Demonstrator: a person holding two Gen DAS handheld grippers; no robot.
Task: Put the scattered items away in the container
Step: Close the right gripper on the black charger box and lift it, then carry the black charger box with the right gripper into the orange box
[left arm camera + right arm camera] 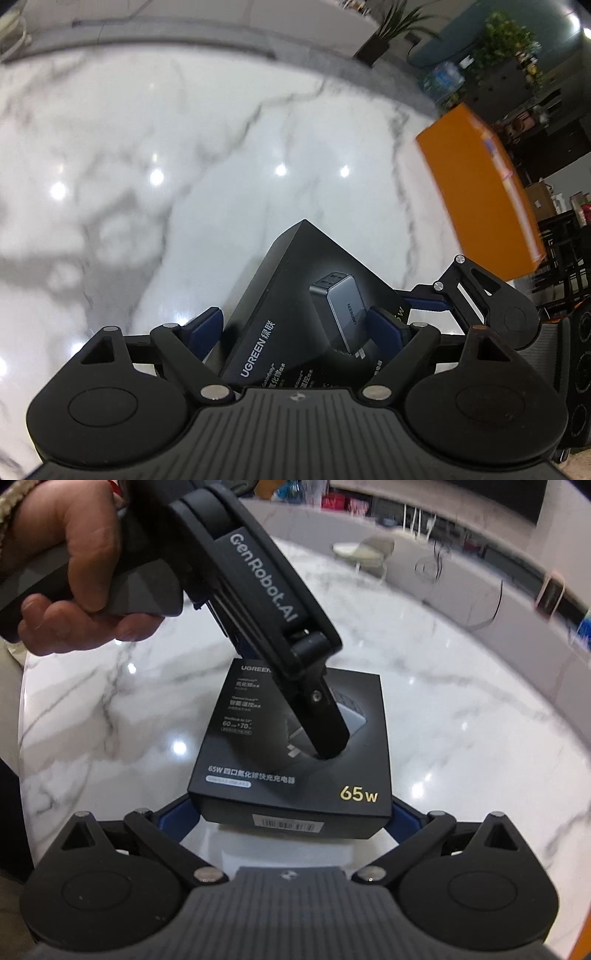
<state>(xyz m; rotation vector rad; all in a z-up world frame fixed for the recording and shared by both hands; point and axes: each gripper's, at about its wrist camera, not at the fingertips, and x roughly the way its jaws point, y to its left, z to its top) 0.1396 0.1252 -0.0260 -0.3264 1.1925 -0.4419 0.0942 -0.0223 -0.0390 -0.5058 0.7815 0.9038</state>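
A black UGREEN 65W charger box [295, 306] is held above the white marble table [184, 147]. My left gripper [299, 332] is shut on it, one blue pad on each side. In the right wrist view the same box [291, 760] sits between the blue pads of my right gripper [291, 812], which is closed on its near end. The left gripper comes down onto the box from above, with one finger [328, 720] lying over its top face. An orange container [480, 192] stands at the right, blurred.
The table's rounded edge [480, 635] curves behind the box. A person's hand [74, 565] holds the left gripper's handle. Potted plants [506, 40] and dark shelving stand beyond the table. A black speaker-like object [580, 354] is at the far right.
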